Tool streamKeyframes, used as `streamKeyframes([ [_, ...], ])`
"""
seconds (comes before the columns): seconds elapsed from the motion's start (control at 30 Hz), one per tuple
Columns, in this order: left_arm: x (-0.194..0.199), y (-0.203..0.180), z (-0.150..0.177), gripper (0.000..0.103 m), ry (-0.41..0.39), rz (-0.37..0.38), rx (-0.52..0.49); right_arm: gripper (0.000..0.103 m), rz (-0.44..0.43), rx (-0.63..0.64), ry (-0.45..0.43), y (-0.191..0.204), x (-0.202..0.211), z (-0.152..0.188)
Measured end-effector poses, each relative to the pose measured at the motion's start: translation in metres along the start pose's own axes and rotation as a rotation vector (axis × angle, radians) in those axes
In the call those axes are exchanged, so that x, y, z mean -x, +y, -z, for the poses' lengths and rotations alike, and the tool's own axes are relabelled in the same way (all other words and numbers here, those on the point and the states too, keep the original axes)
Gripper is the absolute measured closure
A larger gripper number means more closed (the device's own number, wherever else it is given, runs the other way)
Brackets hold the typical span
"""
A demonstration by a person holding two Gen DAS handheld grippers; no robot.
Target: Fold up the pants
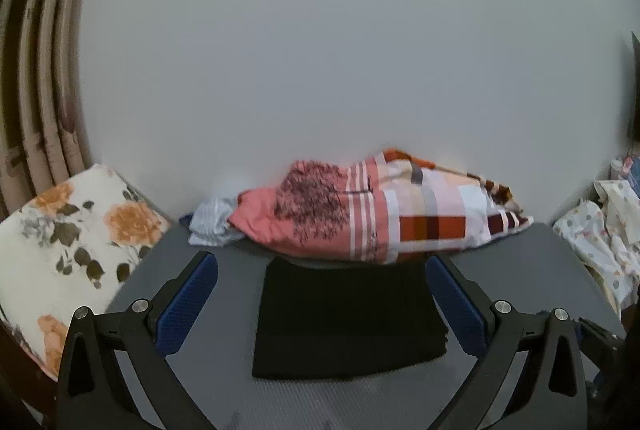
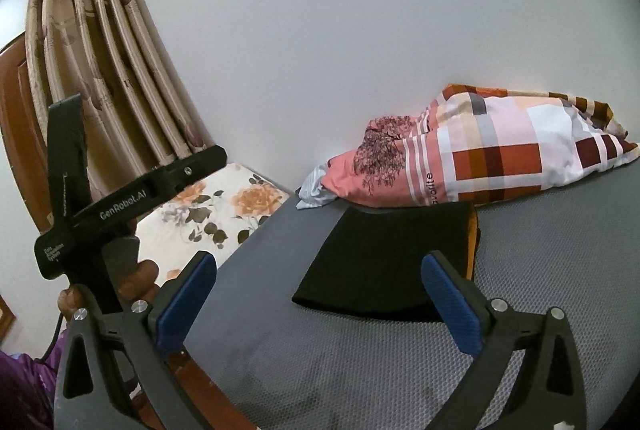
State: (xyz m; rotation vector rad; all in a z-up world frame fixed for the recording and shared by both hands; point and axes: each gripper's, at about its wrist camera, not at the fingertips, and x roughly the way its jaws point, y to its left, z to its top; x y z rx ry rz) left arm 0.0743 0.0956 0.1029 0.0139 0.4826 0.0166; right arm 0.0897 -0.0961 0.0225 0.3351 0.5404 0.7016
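Observation:
The black pants [image 1: 348,318] lie folded into a compact rectangle on the grey mat [image 1: 224,310]. In the right wrist view the pants [image 2: 392,262] show an orange edge on their right side. My left gripper [image 1: 320,298] is open and empty, hovering over the pants with a finger on each side. My right gripper [image 2: 320,294] is open and empty, just short of the pants' near edge. The left gripper's body [image 2: 120,202] shows at the left of the right wrist view, held by a hand.
A pink and orange patterned pillow [image 1: 376,210] lies behind the pants against the white wall, with a pale blue cloth [image 1: 212,222] beside it. A floral cushion [image 1: 68,250] sits left of the mat. Spotted fabric [image 1: 600,242] is piled at right. Curtains [image 2: 104,62] hang at left.

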Motion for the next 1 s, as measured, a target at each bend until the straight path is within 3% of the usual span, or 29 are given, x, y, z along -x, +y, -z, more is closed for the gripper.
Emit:
streamKeyframes([
  [0.47,-0.03,-0.002,0.017,0.0,0.069,-0.002,-0.004,0.0,0.0,-0.026,0.04,-0.007,-0.015,0.009],
  [0.7,-0.047,-0.003,0.025,0.0,0.118,0.036,-0.009,0.0,0.004,-0.044,0.059,-0.011,-0.022,0.012],
  [0.77,-0.05,-0.002,0.029,0.0,0.104,0.045,0.006,0.0,0.006,-0.05,0.066,-0.013,-0.025,0.013],
  [0.83,-0.047,0.001,0.034,0.0,0.041,0.021,0.03,0.0,0.008,-0.051,0.071,-0.014,-0.029,0.014],
  [1.0,-0.053,0.006,0.036,0.0,0.049,-0.004,0.033,0.0,0.016,-0.054,0.086,-0.014,-0.036,0.016],
])
